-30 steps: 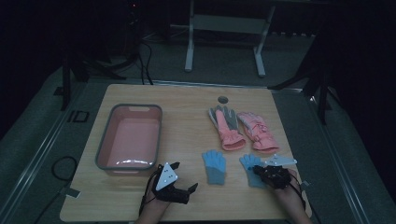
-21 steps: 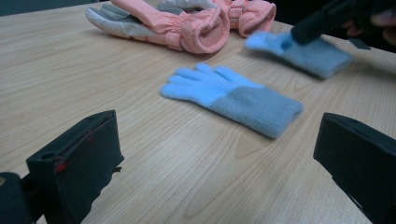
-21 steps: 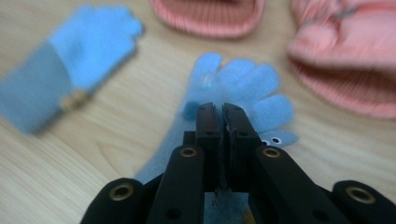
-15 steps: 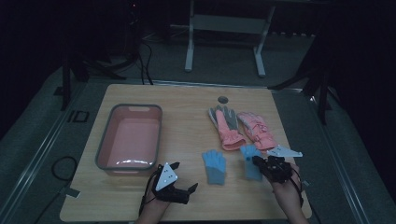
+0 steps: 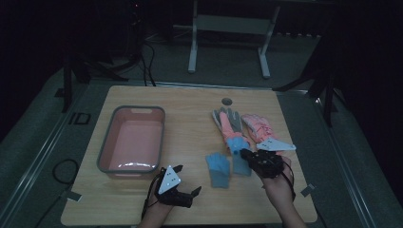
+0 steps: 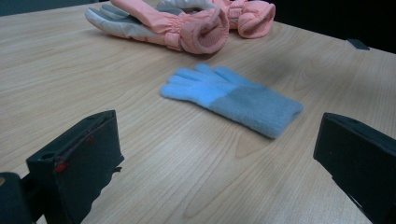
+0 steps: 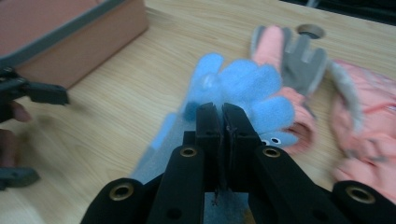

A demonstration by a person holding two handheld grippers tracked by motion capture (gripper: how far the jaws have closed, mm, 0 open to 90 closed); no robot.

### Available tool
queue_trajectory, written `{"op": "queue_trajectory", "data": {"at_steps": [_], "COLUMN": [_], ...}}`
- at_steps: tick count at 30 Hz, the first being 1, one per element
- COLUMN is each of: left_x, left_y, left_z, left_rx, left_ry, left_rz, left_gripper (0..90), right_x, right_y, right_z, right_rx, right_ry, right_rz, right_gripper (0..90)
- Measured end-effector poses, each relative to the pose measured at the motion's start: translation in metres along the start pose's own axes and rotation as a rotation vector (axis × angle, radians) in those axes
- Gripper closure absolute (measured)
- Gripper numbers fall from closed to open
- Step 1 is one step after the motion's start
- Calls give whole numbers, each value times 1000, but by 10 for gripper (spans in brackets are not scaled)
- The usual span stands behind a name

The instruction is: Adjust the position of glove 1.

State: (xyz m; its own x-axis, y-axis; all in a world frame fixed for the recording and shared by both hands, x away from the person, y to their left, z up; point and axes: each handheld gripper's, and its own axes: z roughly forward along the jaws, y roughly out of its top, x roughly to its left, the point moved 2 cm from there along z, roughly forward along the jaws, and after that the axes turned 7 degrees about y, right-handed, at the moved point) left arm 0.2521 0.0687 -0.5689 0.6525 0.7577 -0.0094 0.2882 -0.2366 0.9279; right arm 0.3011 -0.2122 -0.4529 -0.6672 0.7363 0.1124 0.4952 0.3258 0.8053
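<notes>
The right gripper [image 7: 223,122] clenches one blue knit glove [image 7: 243,88] at table's 5 o'clock; its mate [image 6: 232,98] lies flat before the released left gripper [image 5: 183,186]. The pink tub [image 5: 108,152] at 9 o'clock holds nothing; both gloves remain unplaced.

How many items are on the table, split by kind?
Blue knit gloves: 2, one flat on the table, one pinched in the right gripper
Pink ski gloves: 2
Pink tub: 1
Total: 5
</notes>
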Motion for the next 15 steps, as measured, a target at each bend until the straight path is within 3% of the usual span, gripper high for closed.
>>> {"op": "queue_trajectory", "data": {"at_steps": [8,12,15], "left_x": [0,-1,0], "left_y": [0,0,0], "left_z": [0,0,0], "left_rx": [-1,-2,1], "left_ry": [-1,-5,-5], "left_rz": [5,1,4], "left_gripper": [9,9,9], "right_x": [23,27,27], "right_y": [0,-9,-12], "right_z": [35,57,64], "right_rx": [41,91,108], "right_ry": [47,81,73], "right_rz": [-6,0,-6], "right_gripper": [860,860,860]}}
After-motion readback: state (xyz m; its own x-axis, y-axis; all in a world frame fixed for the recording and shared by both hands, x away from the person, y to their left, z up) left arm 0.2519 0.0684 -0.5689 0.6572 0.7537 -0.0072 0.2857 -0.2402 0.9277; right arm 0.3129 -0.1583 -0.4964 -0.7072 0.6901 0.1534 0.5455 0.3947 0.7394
